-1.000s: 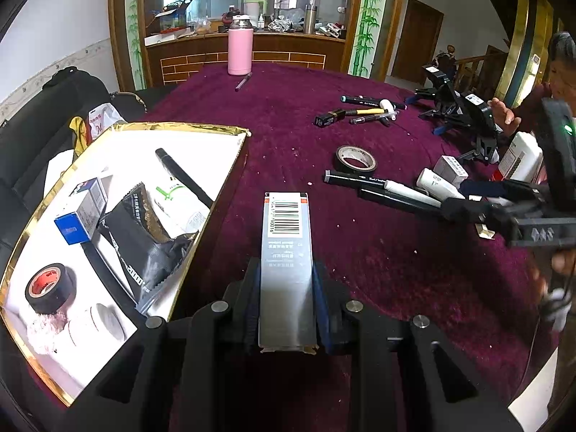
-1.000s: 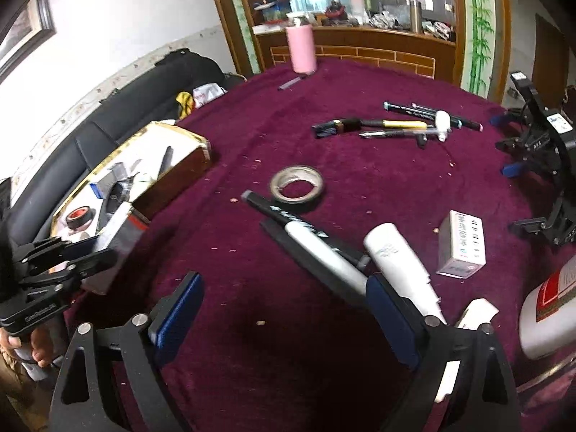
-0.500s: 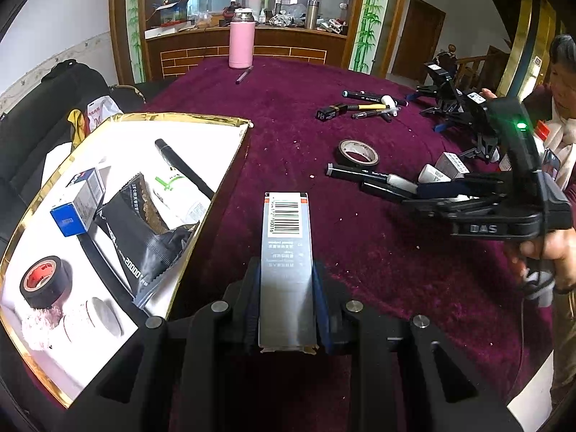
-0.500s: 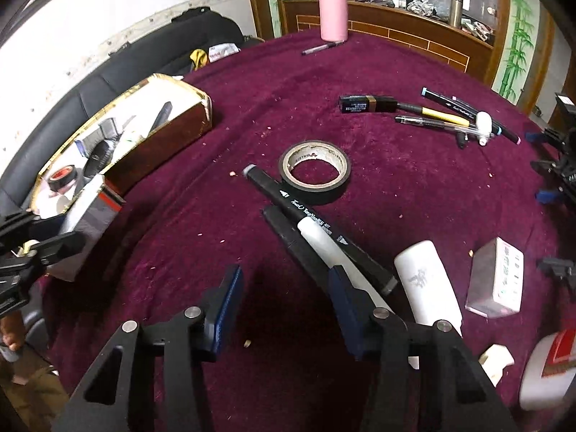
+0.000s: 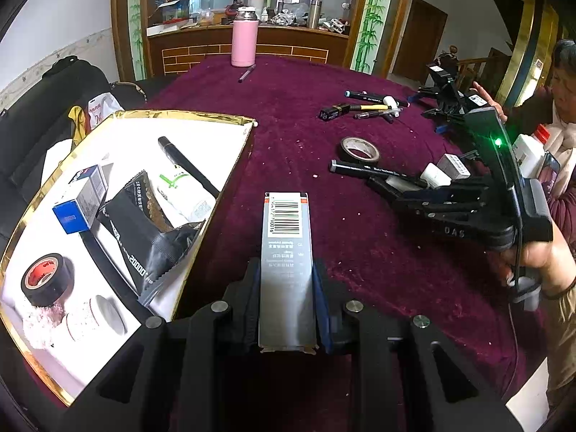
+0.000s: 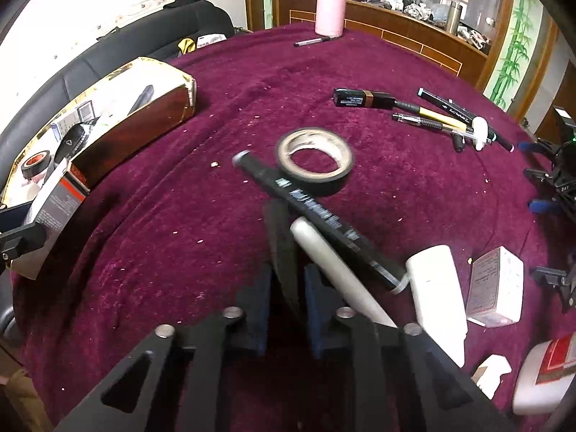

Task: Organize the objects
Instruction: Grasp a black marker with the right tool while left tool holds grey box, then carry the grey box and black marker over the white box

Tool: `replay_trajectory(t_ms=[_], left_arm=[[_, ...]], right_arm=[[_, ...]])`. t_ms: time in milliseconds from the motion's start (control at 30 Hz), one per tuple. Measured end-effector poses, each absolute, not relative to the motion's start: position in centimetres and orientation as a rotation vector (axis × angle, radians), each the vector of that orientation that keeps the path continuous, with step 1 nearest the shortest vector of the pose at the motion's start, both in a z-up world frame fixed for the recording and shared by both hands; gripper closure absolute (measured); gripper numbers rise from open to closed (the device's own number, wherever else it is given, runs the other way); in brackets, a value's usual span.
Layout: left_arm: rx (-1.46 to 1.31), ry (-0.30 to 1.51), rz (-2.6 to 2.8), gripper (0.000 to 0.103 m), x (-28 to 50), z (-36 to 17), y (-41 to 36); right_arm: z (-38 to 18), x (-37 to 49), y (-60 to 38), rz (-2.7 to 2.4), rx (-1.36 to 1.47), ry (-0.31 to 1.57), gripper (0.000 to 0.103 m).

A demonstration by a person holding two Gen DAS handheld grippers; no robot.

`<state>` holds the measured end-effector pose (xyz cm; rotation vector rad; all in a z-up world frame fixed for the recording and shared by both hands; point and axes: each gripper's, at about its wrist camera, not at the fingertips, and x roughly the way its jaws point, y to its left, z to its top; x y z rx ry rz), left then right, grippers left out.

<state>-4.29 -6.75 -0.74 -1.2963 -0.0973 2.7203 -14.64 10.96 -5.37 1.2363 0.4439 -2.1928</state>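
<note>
My left gripper (image 5: 287,280) is shut on a long grey carton with a barcode (image 5: 287,252), held just right of the gold-rimmed white tray (image 5: 201,118). The carton also shows in the right wrist view (image 6: 57,198). My right gripper (image 6: 286,280) has closed on a flat black pen (image 6: 280,237) on the purple cloth. A black marker (image 6: 309,216) and a white pen (image 6: 334,262) lie against it on the right. In the left wrist view the right gripper (image 5: 378,181) sits over those pens.
The tray holds a blue box (image 5: 81,198), a black pouch (image 5: 144,230), a tape roll (image 5: 43,277) and a pen. On the cloth: a tape roll (image 6: 315,160), a white tube (image 6: 437,295), a small box (image 6: 495,284), several pens (image 6: 432,113), a pink flask (image 6: 330,3).
My right gripper moved forward and down onto the pens and closed from wide open onto the flat black pen. My left gripper kept the carton and stayed beside the tray.
</note>
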Motion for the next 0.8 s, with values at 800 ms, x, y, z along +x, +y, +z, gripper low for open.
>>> replay_trajectory(t_ms=[800], left_arm=[[-1.27, -0.101, 2.733, 0.077, -3.7, 0.0, -6.8]], right_arm=[[-2.1, -9.8, 11.0, -2.203, 1.122, 0.113, 0.087]])
